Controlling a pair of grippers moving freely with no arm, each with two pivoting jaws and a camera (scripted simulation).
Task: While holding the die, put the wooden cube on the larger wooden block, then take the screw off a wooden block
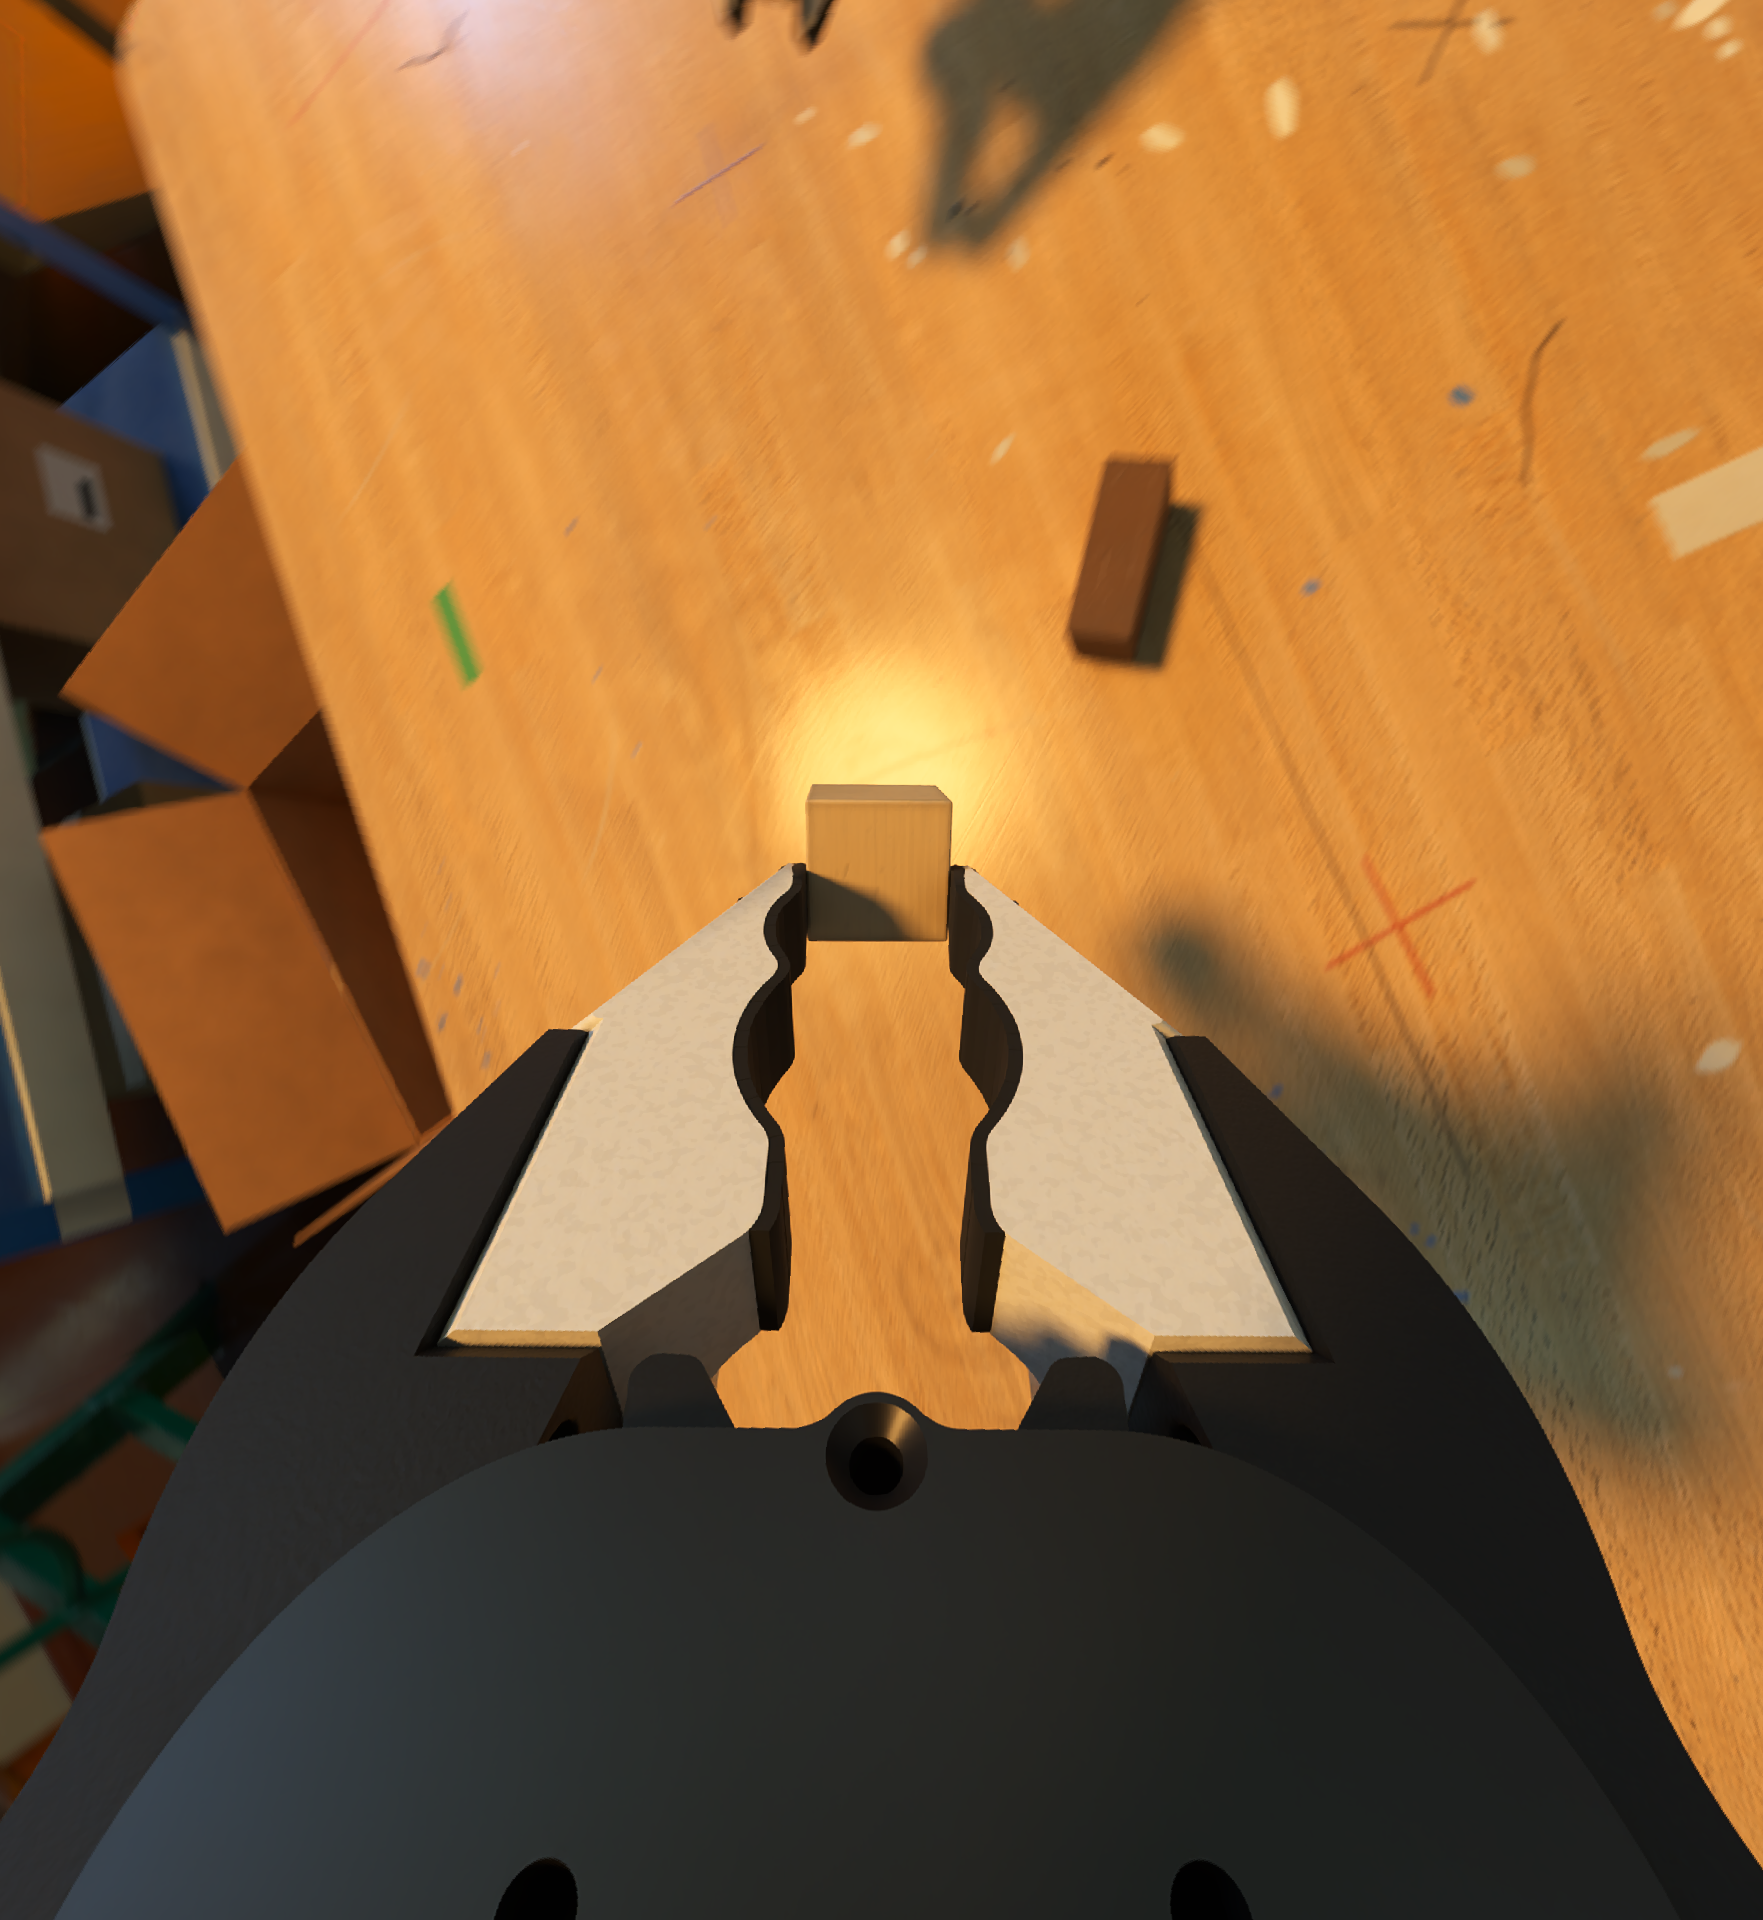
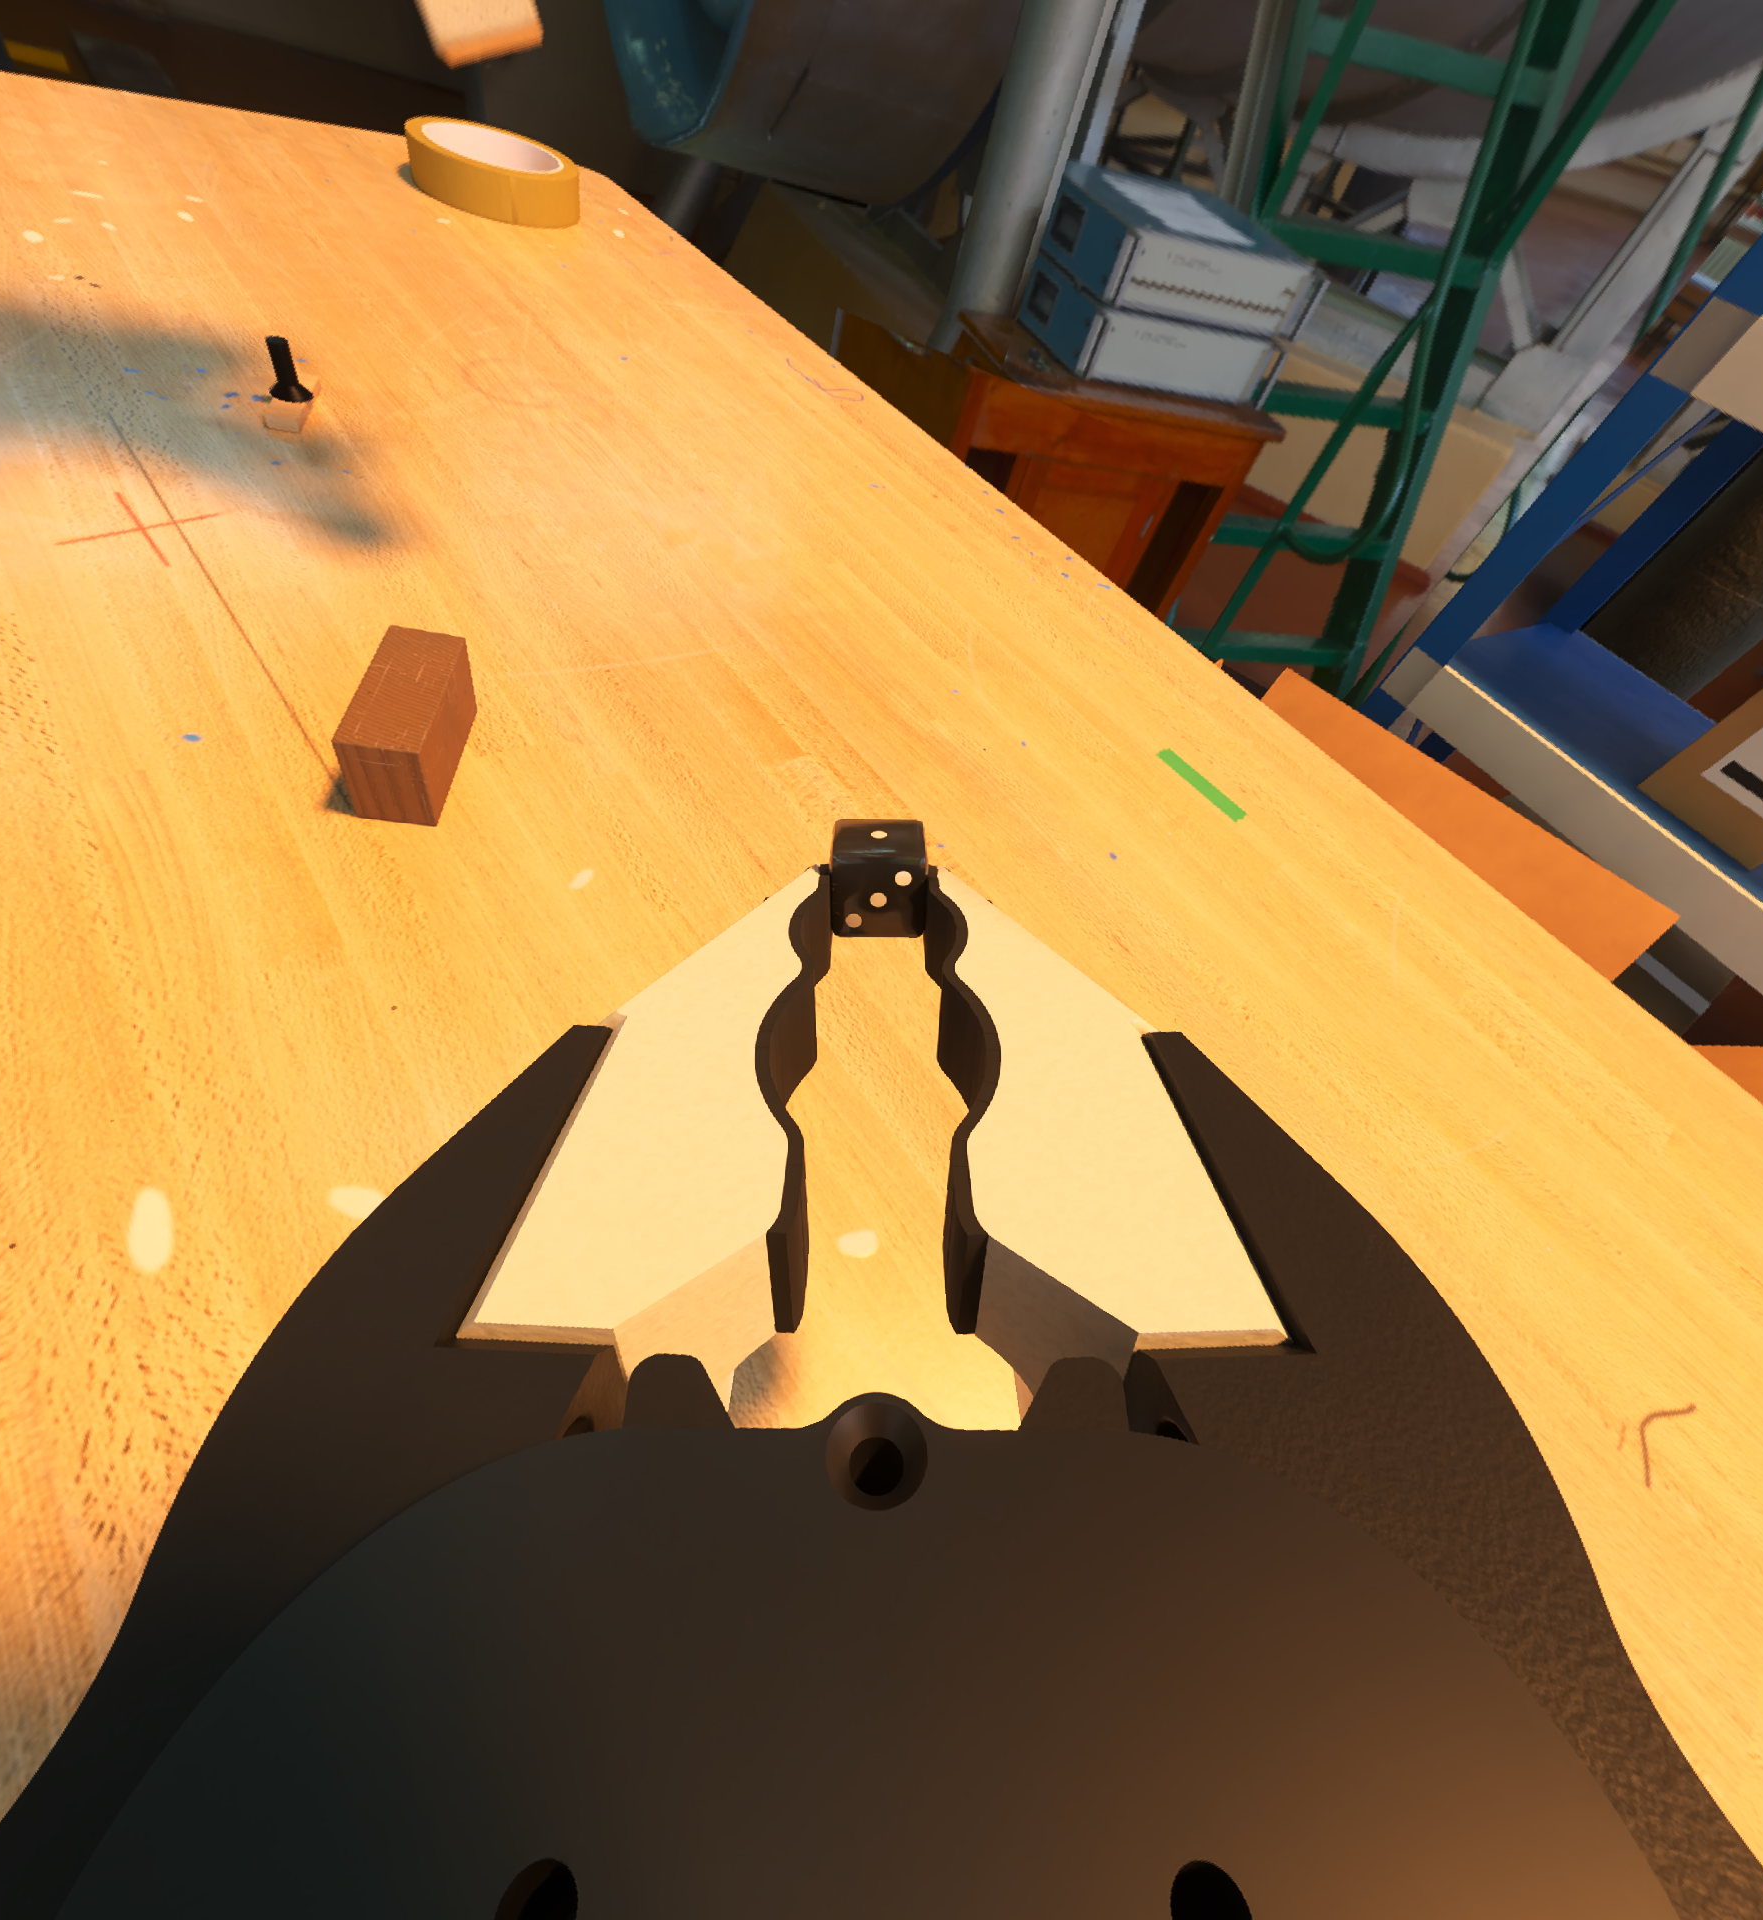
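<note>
My left gripper [image 1: 877,896] is shut on a pale wooden cube [image 1: 878,847] and holds it above the table. The larger dark brown wooden block [image 1: 1121,558] lies on the table ahead and to the right of it. My right gripper [image 2: 877,902] is shut on a black die [image 2: 878,876] with white dots, above the table. In the right wrist view the brown block [image 2: 404,725] lies to the left. Farther back a black screw [image 2: 284,370] stands upright on a small pale wooden block [image 2: 286,416].
A roll of yellow tape [image 2: 493,169] lies at the far table corner. The wooden table [image 2: 648,520] has a red cross [image 2: 142,528] and a green strip [image 2: 1201,784] marked on it. Orange cardboard boxes [image 1: 233,935] and blue shelving [image 2: 1625,675] stand beyond the table edge.
</note>
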